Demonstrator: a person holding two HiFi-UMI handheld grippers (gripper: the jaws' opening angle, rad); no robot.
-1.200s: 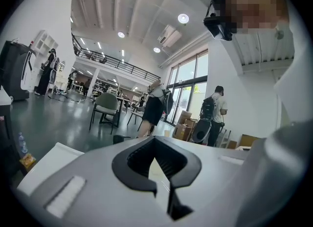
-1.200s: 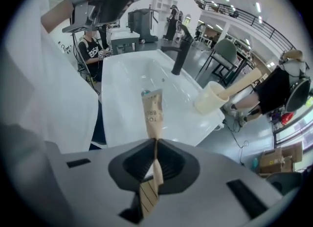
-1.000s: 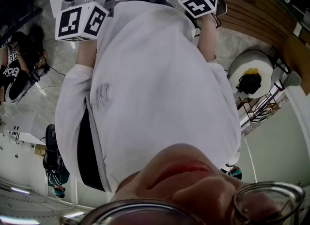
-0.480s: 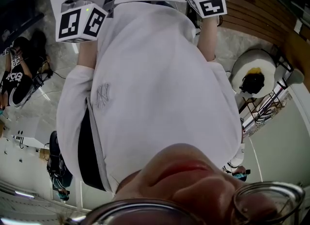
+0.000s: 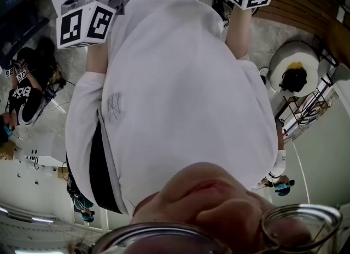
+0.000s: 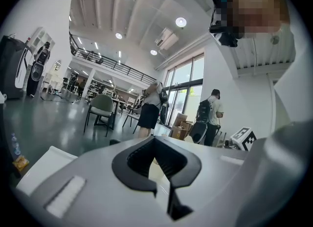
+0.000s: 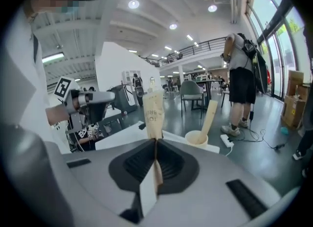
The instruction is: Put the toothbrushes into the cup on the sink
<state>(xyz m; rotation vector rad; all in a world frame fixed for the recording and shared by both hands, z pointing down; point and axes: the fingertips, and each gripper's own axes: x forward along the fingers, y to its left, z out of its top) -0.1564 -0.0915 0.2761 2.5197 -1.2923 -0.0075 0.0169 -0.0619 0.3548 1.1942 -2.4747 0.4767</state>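
Fingers of the right gripper are clenched on one toothbrush in a pale paper wrapper; the pads meet on it with no gap. Fingers of the left gripper are released. They stand a little apart, and between them shows only a pale patch that I cannot identify. So there are two grippers, one grasping and one not.

In the head view the biggest thing is the white shirt of the person. The two marker cubes of the grippers show beyond it at the top edge, one at each side.

In the right gripper view one white table lies beyond the fingers. On it stands one cup, cream and upright, to the right of the held toothbrush and apart from it.

I count two toothbrushes. The second toothbrush is in the cup and leans with its upper end to the right. The held one is in the air, not in the cup. Its long axis runs along the fingers, and its free end points up and away from the camera.
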